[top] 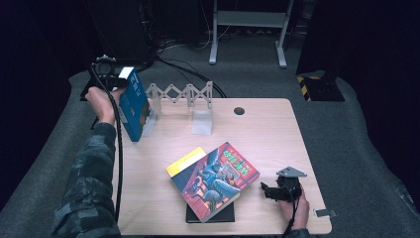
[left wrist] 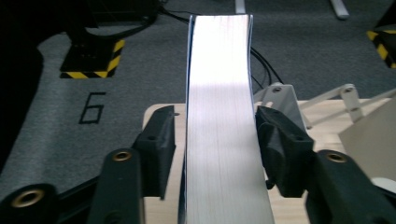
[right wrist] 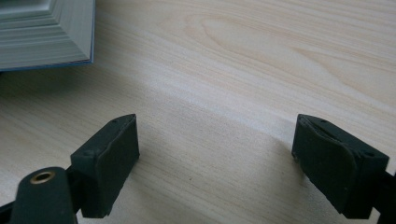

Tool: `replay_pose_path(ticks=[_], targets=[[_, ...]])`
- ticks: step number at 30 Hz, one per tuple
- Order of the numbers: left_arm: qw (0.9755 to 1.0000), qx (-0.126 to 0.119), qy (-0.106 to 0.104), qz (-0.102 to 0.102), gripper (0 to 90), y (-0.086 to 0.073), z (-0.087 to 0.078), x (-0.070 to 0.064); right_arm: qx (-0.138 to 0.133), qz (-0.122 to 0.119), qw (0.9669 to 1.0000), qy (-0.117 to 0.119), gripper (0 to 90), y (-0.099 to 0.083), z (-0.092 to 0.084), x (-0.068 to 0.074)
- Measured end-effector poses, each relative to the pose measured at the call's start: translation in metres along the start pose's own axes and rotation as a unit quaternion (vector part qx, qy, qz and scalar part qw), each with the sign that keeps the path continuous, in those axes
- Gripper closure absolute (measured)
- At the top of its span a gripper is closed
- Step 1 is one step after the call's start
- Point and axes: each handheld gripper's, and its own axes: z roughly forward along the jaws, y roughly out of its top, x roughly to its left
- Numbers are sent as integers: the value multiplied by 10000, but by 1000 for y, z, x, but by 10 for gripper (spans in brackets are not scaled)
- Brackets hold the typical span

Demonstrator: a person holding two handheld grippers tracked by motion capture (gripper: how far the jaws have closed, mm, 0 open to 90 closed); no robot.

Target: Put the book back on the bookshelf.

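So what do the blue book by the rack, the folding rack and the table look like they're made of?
Blue book: glossy card cover over paper; its white page block shows in the left gripper view.
Folding rack: pale, seemingly translucent scissor links, probably plastic.
Table: smooth light wood-grain top, likely laminate.

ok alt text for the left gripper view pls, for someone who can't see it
A blue-covered book stands on edge between the two black jaws of the left hand-held gripper, its white page edge facing the camera, with small gaps between the pads and its covers. Beyond it are the corner of a light wooden table, a white folding rack and grey carpet.
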Motion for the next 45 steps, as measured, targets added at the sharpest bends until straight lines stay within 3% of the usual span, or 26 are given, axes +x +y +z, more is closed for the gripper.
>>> replay_pose_path(ticks=[4,5,7,16,23,26,29,33,37,45], targets=[[9998,-62,-156,-62,359,-1,-7,3,0,-1,10000,1,143,0,0,0],[9995,-76,-307,-82,342,-2,-11,5,10,29,10000,0,143,0,0,1],[9992,-67,-399,-70,298,-4,-16,5,2,11,10000,-2,143,0,0,0],[9979,-144,-628,48,180,-12,-38,12,-9,-19,10000,7,142,0,0,-1],[9960,-269,-793,298,153,-24,-62,9,-30,17,10000,22,143,0,0,-1],[9944,-368,-913,383,145,-30,-72,7,-38,-28,10000,30,143,0,0,-2],[9921,-503,-966,615,134,-42,-87,2,13,57,10000,65,145,0,-1,-2],[9894,-556,-1102,763,127,-55,-99,-3,-2,116,9999,110,148,1,-2,-4],[9871,-563,-1151,964,115,-69,-107,-10,5,140,9998,105,149,1,-2,-3],[9844,-513,-1305,1067,109,-99,-107,-20,27,202,9997,164,132,2,-2,-5]])
